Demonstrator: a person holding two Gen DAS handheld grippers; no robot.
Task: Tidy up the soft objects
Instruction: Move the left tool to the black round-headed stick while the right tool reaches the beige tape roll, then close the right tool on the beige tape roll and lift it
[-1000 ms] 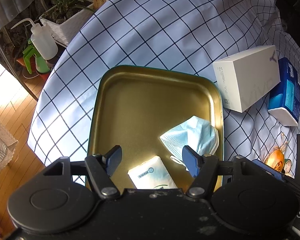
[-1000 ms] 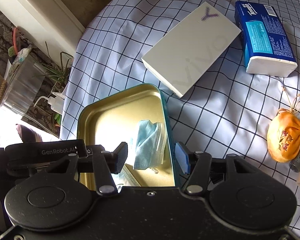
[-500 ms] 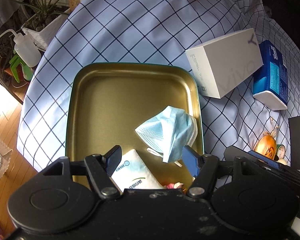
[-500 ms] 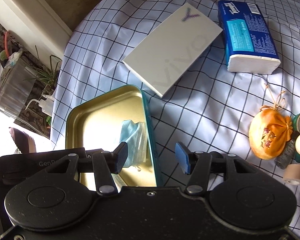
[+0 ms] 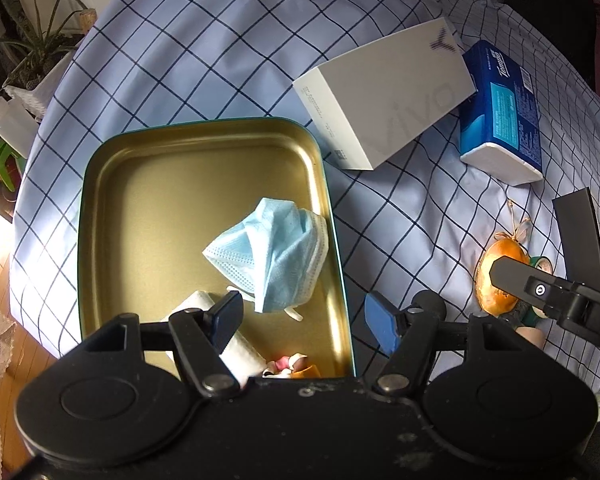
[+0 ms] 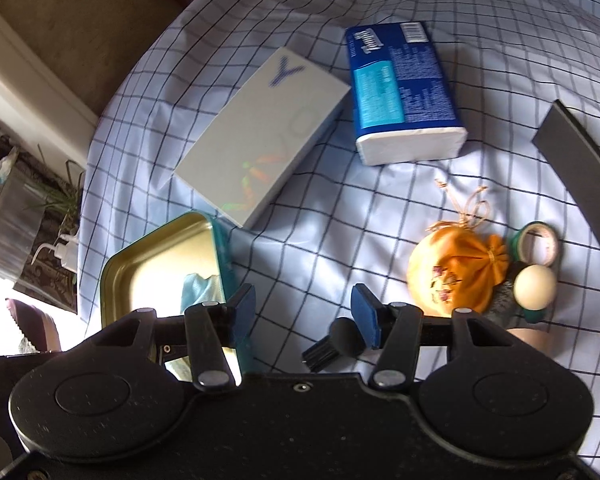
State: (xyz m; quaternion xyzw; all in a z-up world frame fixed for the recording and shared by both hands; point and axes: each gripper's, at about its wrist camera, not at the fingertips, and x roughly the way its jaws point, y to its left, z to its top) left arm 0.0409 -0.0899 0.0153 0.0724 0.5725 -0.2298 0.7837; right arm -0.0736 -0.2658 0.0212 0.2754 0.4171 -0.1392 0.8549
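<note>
A gold tray with a teal rim lies on the checked cloth. In it lie a crumpled blue face mask, a white tissue pack and a small pink and orange item. My left gripper is open and empty above the tray's near right corner. My right gripper is open and empty over the cloth, just right of the tray. An orange drawstring pouch lies to its right, and a blue tissue pack lies farther back.
A white box lies beside the tray's far right corner. A tape roll, a cream ball and a dark strip sit near the pouch. Plants and a squeeze bottle stand beyond the cloth's left edge.
Both grippers have moved right. The left now sits over the tray's right corner. The right has left the tray and is over the cloth, nearer the pouch. Both stayed open.
</note>
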